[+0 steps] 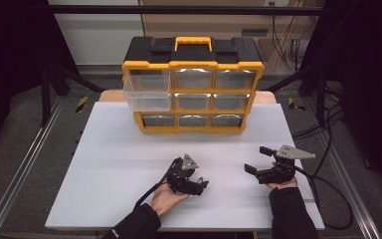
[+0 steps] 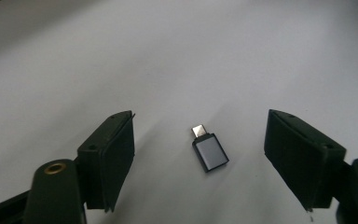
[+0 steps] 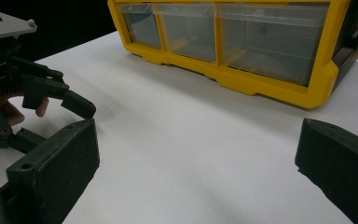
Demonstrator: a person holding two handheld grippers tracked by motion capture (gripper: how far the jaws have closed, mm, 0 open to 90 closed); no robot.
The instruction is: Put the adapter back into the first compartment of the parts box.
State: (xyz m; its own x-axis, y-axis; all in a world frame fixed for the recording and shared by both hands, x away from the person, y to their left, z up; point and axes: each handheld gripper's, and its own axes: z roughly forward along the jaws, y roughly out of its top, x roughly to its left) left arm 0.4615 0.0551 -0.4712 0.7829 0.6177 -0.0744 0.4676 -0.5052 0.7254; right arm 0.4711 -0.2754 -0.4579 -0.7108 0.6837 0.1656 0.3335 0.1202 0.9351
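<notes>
A person seated at a white tabletop (image 1: pixel 114 164) works two hand-held tongs in front of a yellow-and-black drawer cabinet (image 1: pixel 193 84). In the high view the left tongs (image 1: pixel 201 185) sit low over the tabletop at about 6 o'clock from the cabinet, tipped downward, with the hand (image 1: pixel 166 198) beneath them at 7 o'clock. The left gripper view looks straight down between their two black jaws, which stand apart on either side of a small grey USB adapter (image 2: pixel 209 150). The adapter lies flat on the tabletop, its metal plug pointing toward 11 o'clock, midway between the jaws and touching neither. The left tongs are open, with nothing gripped.

The right tongs (image 1: pixel 256 159) are held level at about 3 o'clock from the left ones, well apart from them, jaws spread wide and empty, pointing toward 9 o'clock. Their own view shows bare tabletop between the pads (image 3: pixel 58 163) and, beyond, the cabinet's bottom row of clear drawers.

One clear drawer (image 1: pixel 146 92) at the cabinet's upper left, near 11 o'clock in the high view, stands pulled out past the yellow frame.
</notes>
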